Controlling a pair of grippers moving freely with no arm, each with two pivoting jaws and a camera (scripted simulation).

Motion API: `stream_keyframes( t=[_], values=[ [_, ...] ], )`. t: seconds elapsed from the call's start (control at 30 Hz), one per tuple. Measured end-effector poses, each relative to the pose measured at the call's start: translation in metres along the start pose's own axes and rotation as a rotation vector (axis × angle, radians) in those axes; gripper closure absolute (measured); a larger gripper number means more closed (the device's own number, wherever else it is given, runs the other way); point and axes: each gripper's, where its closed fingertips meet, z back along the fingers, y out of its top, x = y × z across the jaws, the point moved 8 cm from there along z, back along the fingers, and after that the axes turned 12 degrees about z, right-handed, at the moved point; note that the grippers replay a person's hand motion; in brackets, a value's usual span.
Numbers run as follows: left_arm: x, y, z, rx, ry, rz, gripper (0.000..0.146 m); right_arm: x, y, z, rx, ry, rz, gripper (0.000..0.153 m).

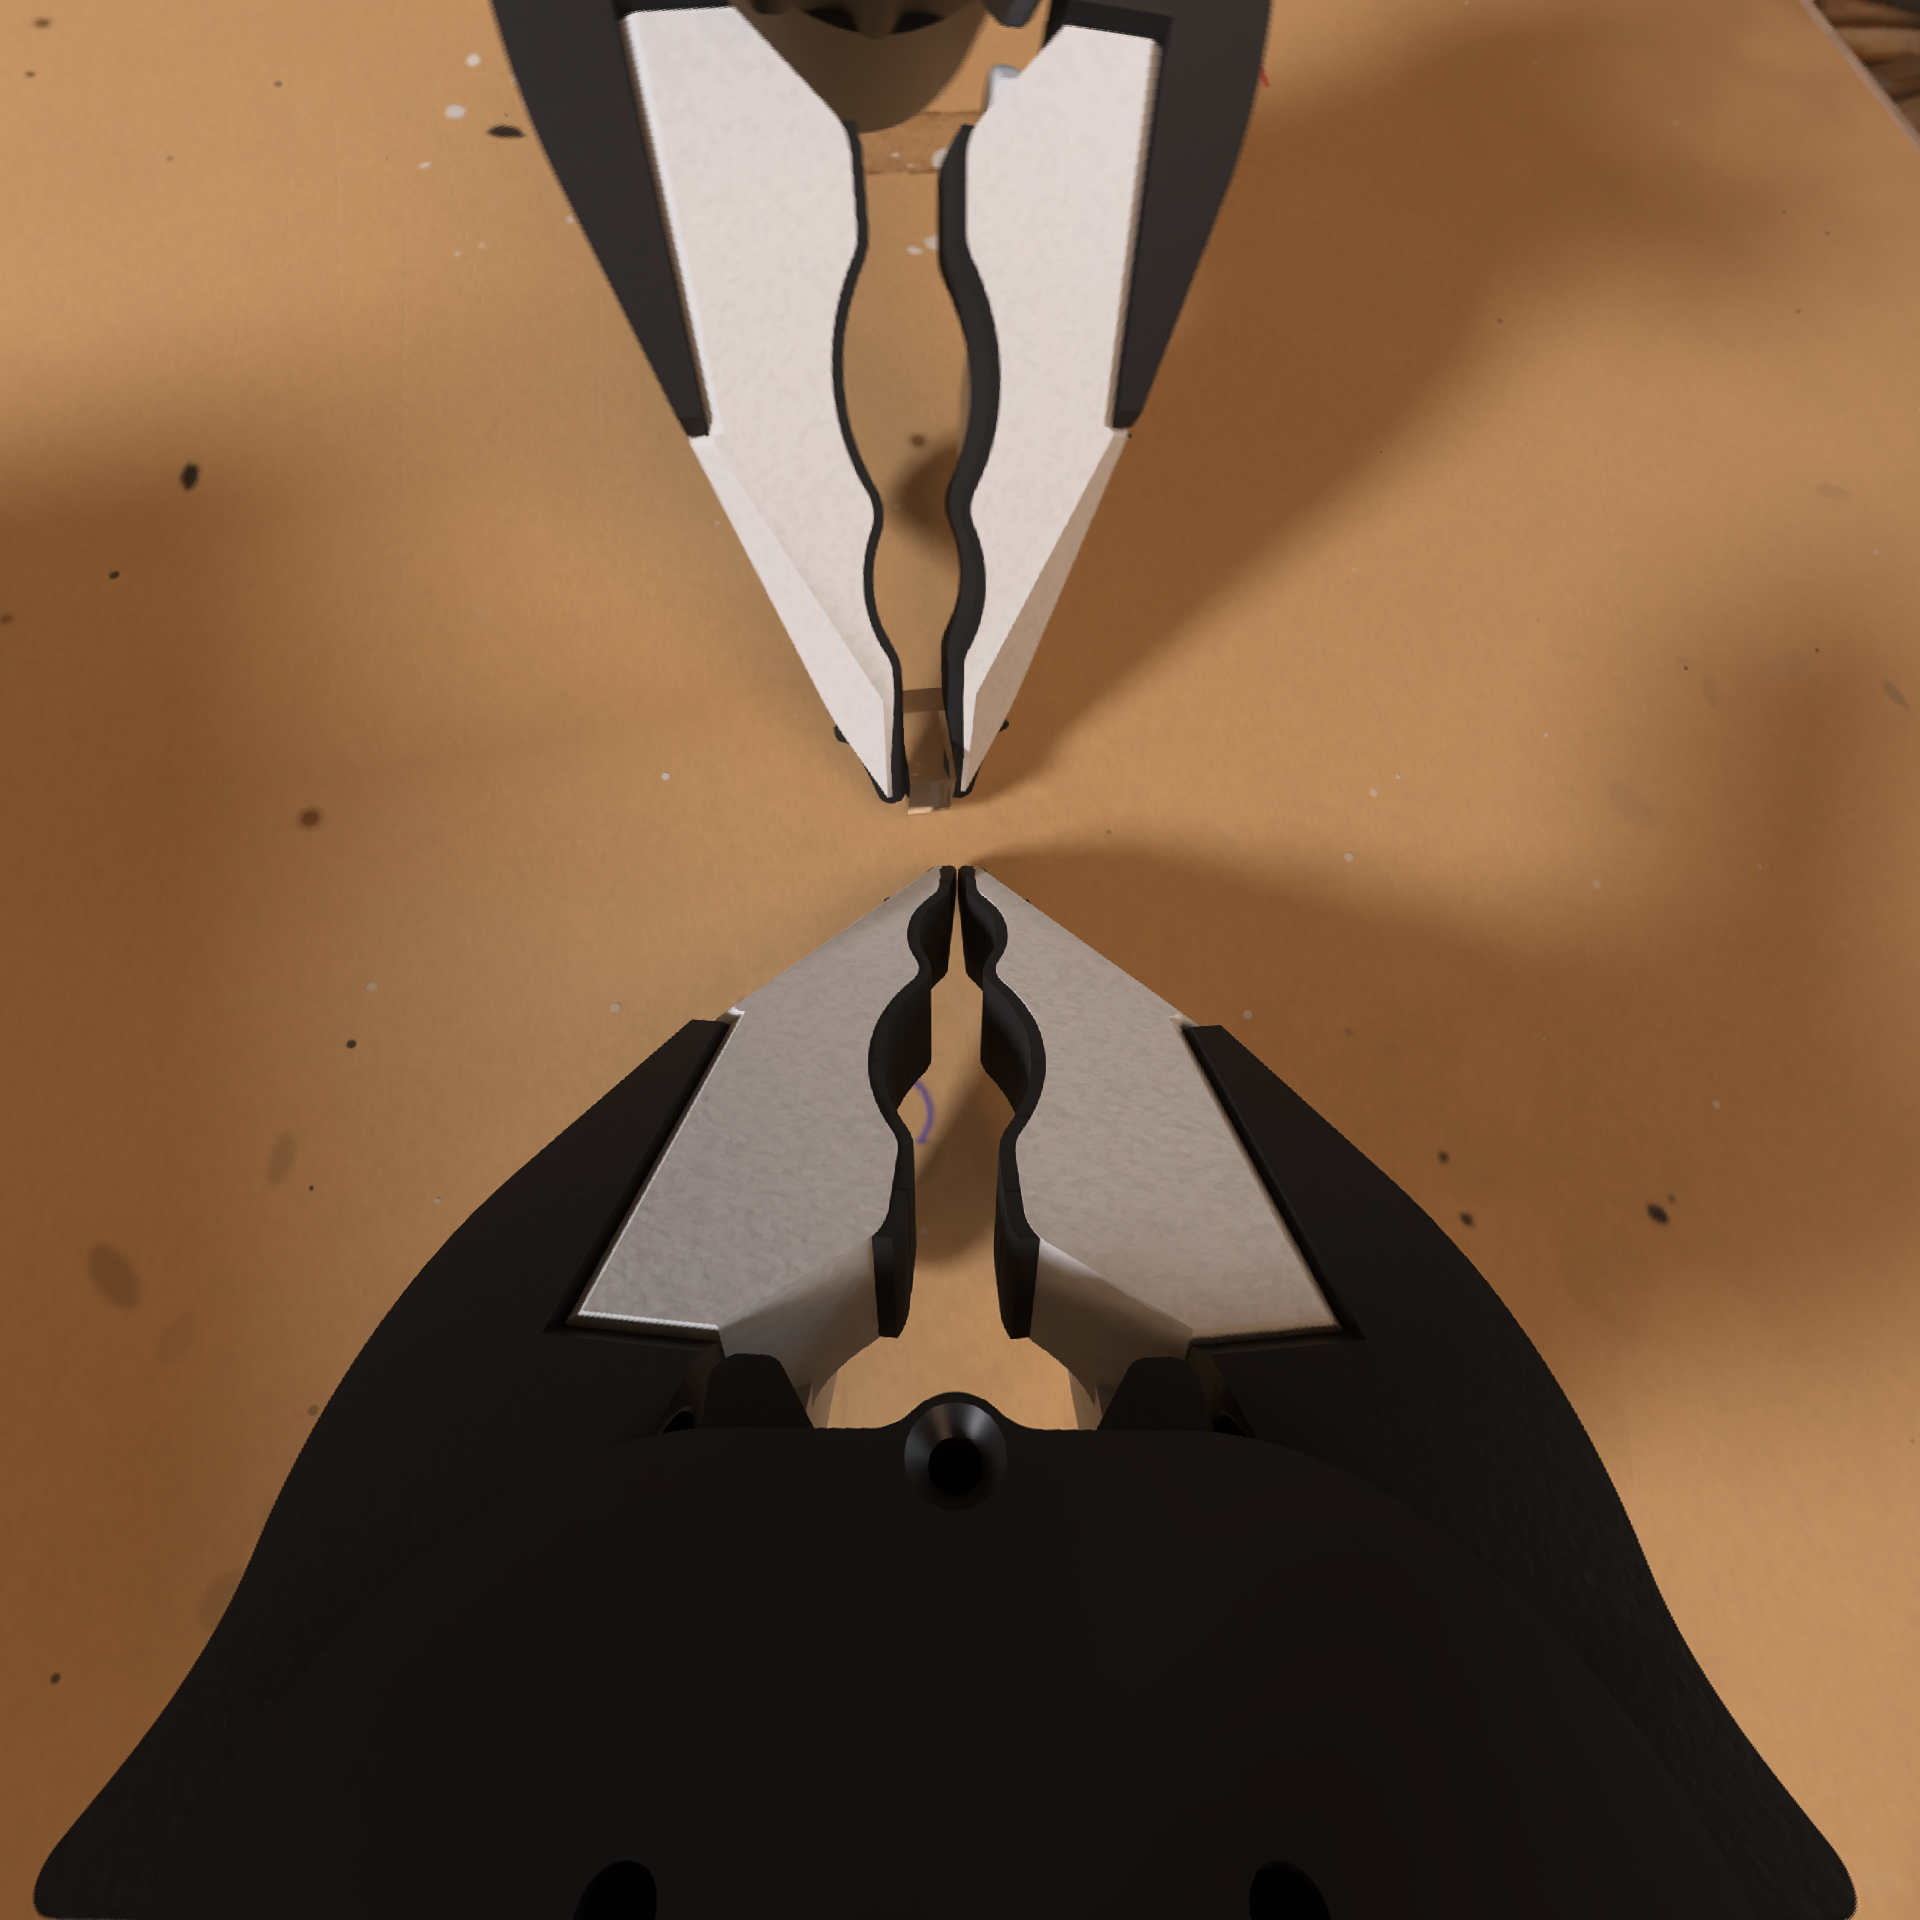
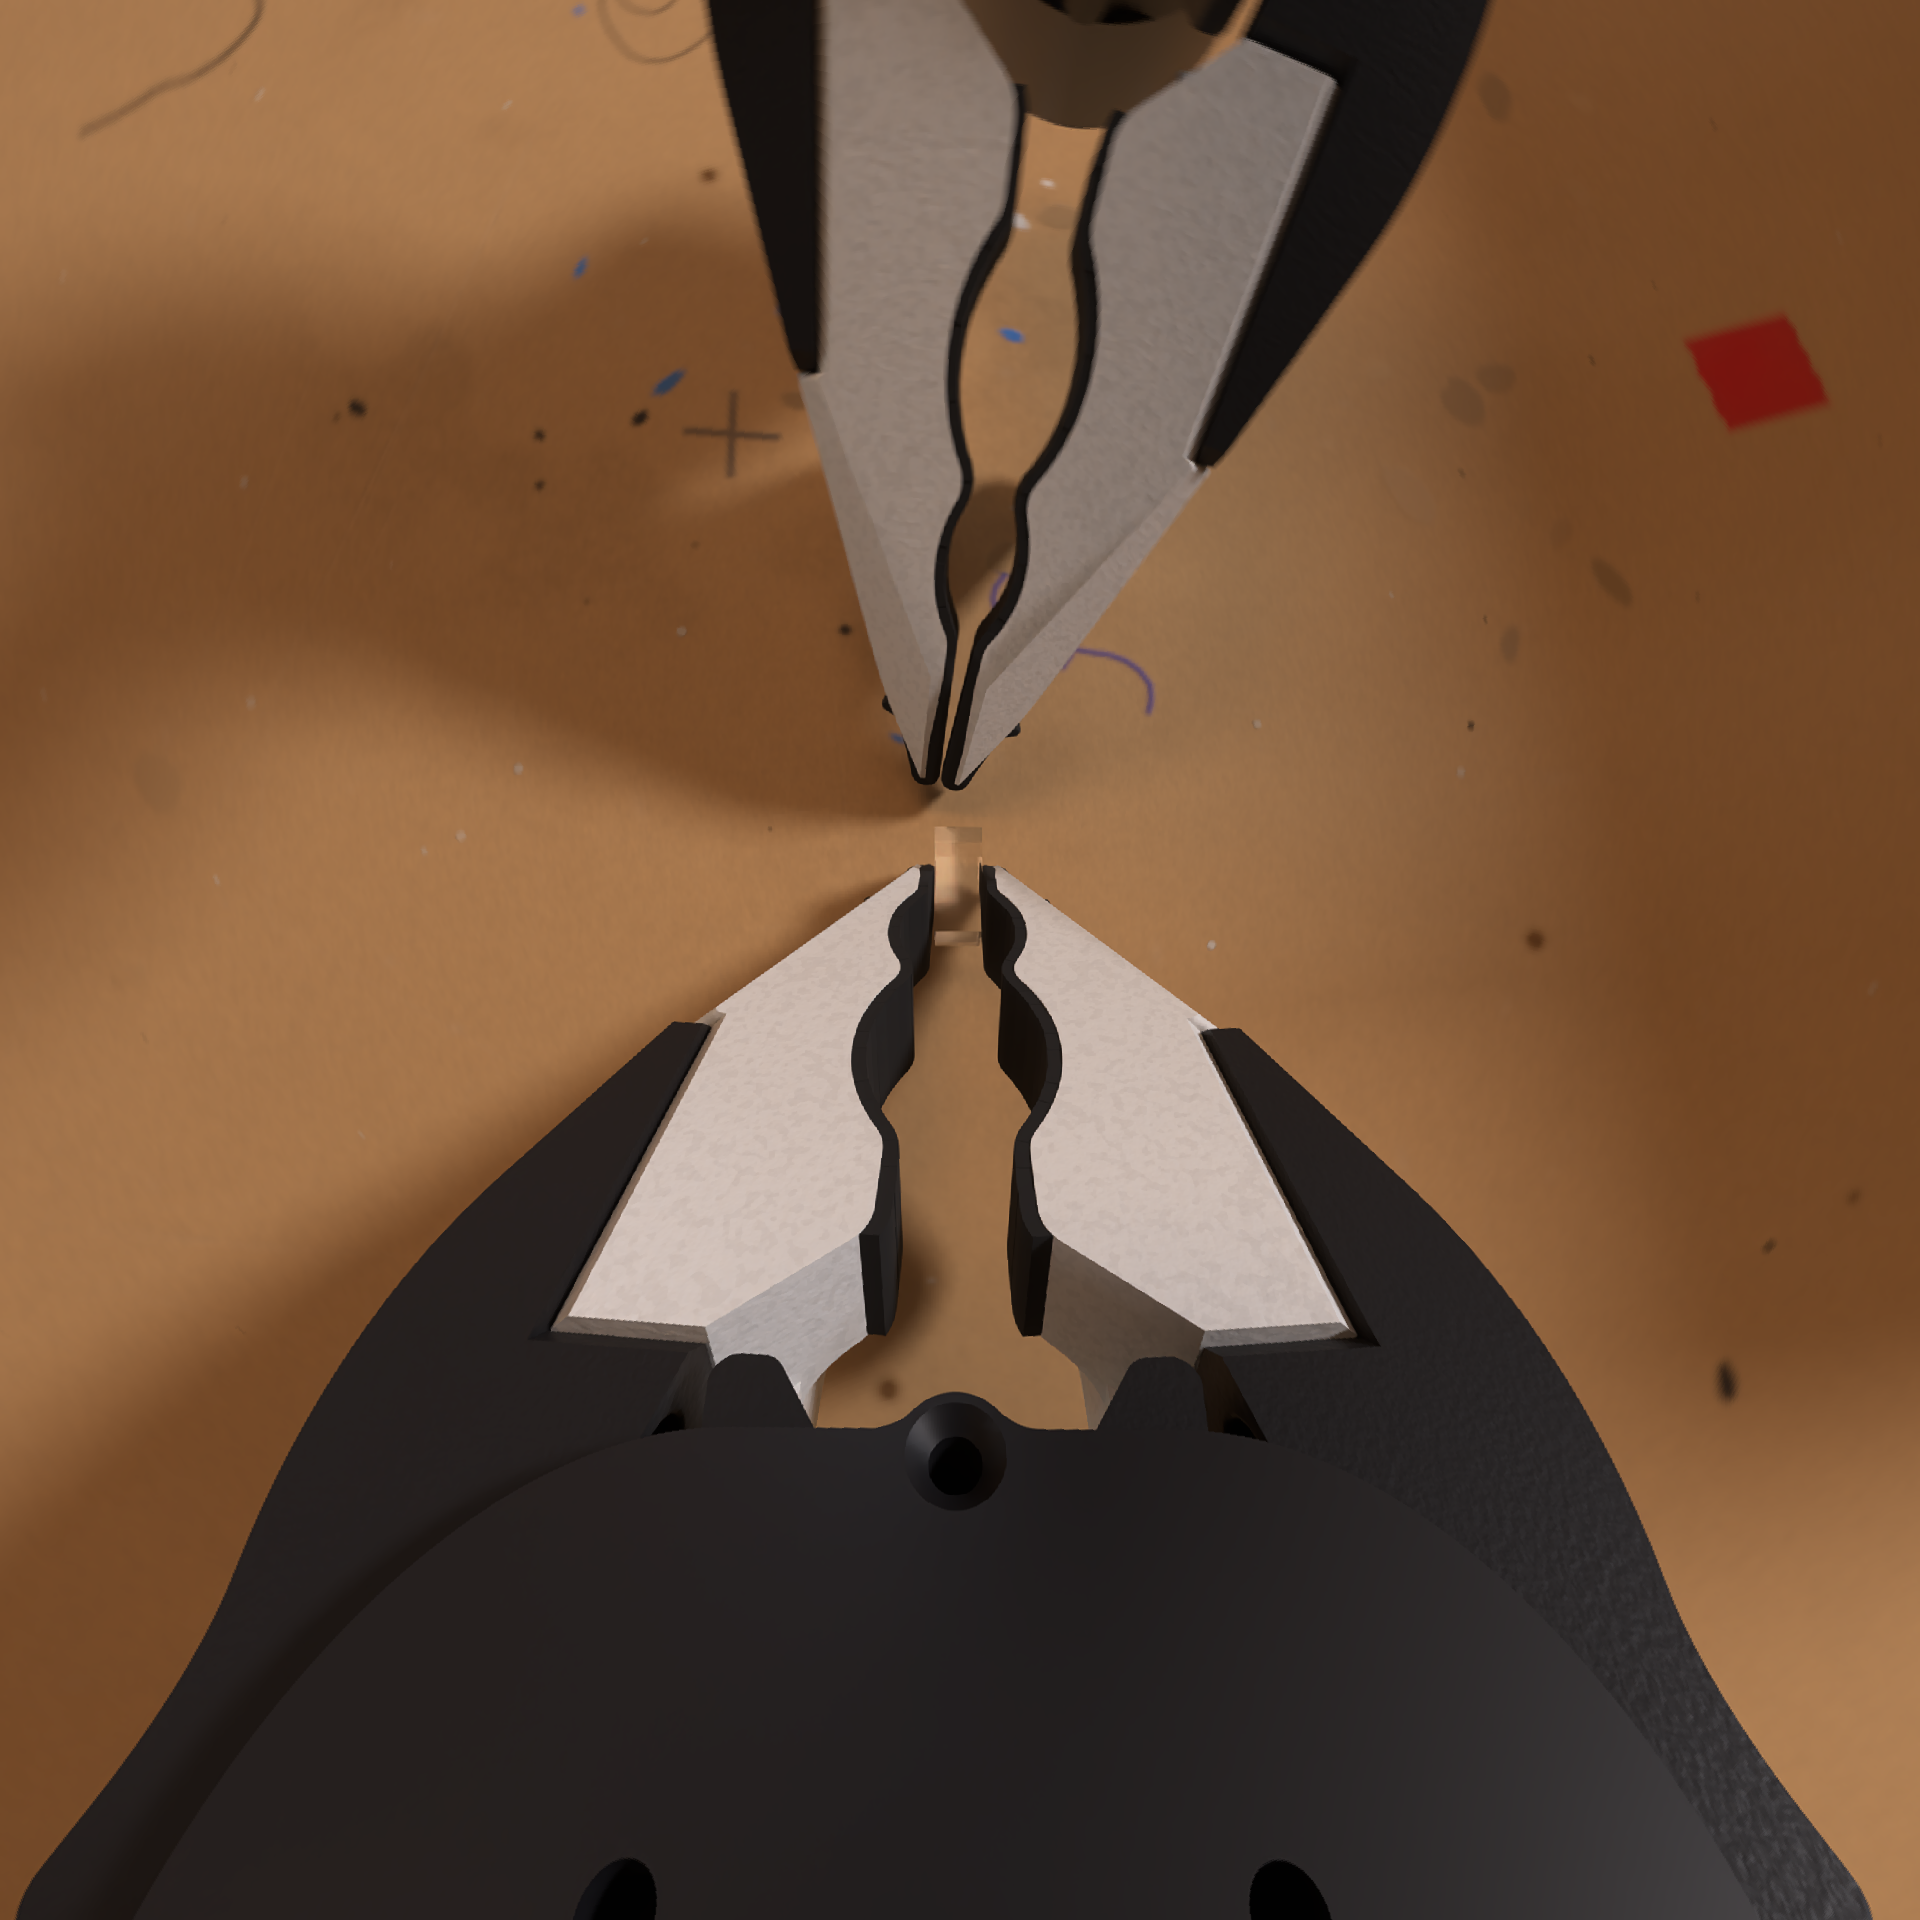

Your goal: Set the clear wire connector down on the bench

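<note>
Small clear plastic wire connector (image 2: 957, 883), boxy and see-through, pinched at the tips of the right gripper (image 2: 956, 878); its front end pokes out past the fingertips; held above the scuffed, paint-flecked tan wooden bench (image 2: 312, 935), contact with the bench hard to tell. Left gripper (image 1: 956, 875) faces it tip to tip, just beside, jaws closed on nothing. Connector looks light, stiff and slick, likely to squirt out if squeezed off-centre; best held on the flat side walls, as now. Red square patch (image 2: 1756, 371) well off to the side; pen marks and dark specks scattered.
</note>
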Motion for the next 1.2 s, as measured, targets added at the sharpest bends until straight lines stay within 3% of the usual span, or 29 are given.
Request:
stream_keyframes(
  t=[0.27, 0.4, 0.6, 0.93, 1.03, 1.2],
  values=[
    [0.002, 0.0, -0.001, 0.004, 0.023, 0.027, 0.144, -0.019, 0.003, -0.002, 0.001, -0.176, -0.399, 0.144],
    [0.002, 0.0, -0.001, 0.005, 0.022, 0.038, 0.143, -0.025, 0.008, -0.003, -0.04, -0.25, -0.504, 0.144],
    [0.002, 0.001, 0.004, 0.026, -0.025, 0.05, 0.141, -0.026, 0.011, -0.003, -0.049, -0.238, -0.467, 0.145],
    [0.002, -0.004, 0.004, -0.03, -0.017, -0.045, 0.141, -0.021, 0.012, -0.002, -0.083, -0.176, -0.24, 0.144],
    [0.002, -0.004, 0.003, -0.027, -0.008, -0.028, 0.144, -0.021, 0.012, -0.001, -0.102, -0.166, -0.276, 0.145],
    [0.006, -0.006, 0.003, -0.009, 0.04, 0.042, 0.146, -0.024, 0.017, -0.003, -0.142, -0.207, -0.461, 0.145]
  ],
)
